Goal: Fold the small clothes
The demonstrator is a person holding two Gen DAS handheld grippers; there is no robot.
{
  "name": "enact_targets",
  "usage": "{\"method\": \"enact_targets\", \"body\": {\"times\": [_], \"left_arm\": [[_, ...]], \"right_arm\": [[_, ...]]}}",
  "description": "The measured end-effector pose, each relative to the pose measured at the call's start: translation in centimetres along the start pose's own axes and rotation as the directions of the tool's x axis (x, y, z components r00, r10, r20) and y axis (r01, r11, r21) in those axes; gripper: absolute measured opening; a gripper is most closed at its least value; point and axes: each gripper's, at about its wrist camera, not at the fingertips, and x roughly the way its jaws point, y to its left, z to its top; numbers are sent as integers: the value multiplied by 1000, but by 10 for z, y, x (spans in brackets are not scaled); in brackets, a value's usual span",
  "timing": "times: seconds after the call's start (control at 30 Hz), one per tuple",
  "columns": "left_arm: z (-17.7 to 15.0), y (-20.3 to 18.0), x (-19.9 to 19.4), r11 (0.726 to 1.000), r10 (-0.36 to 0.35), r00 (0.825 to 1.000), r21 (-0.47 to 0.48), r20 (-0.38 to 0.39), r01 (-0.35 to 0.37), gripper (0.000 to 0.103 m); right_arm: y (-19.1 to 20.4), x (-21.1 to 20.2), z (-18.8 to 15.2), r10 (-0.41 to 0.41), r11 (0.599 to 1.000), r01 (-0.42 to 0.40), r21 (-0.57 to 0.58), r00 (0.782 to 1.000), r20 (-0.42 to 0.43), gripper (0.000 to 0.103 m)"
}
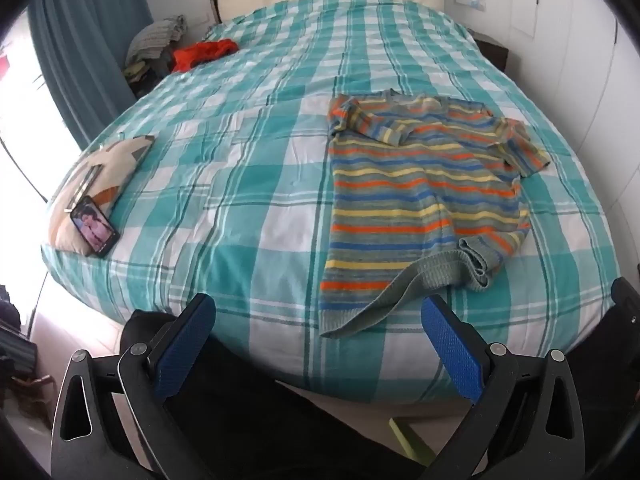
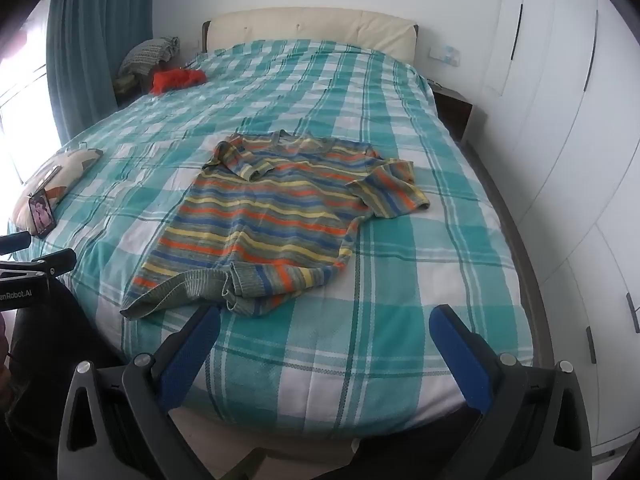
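Risk lies in the striped sweater (image 1: pixel 424 200) at the bed's (image 1: pixel 248 184) near right: its rumpled hem and folded-in sleeve could get creased in, since left gripper (image 1: pixel 320 344) and right gripper (image 2: pixel 324 352) hang spread, empty

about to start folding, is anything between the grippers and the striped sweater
Nothing visible. The striped sweater lies on bare checked bedspread, both open grippers, left and right, just short of its hem.
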Motion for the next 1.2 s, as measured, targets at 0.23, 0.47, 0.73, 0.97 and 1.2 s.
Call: {"method": "enact_targets", "body": {"times": [0.23, 0.47, 0.73, 0.97, 1.2], "left_arm": [[2, 2, -2, 1000, -5, 1000, -5, -4, 5, 103], [2, 3, -2, 1000, -1, 1000, -3, -27, 1, 103], [-5, 2, 1, 1000, 0, 1000, -2, 27, 0, 103], [-9, 5, 4, 1000, 14, 998, -2, 59, -14, 103], [-9, 6, 7, 1000, 1, 1000, -8, 17, -1, 103]], "right_arm": [[0, 3, -3, 3, 1000, -3, 0, 1000, -12, 103], [0, 3, -4, 4, 1000, -4, 1, 1000, -13, 103], [0, 4, -4, 4, 1000, -4, 2, 1000, -24, 103], [5, 5, -4, 4, 1000, -4, -6, 1000, -30, 103], [8, 9, -4, 6, 1000, -7, -14, 999, -43, 103]]}}
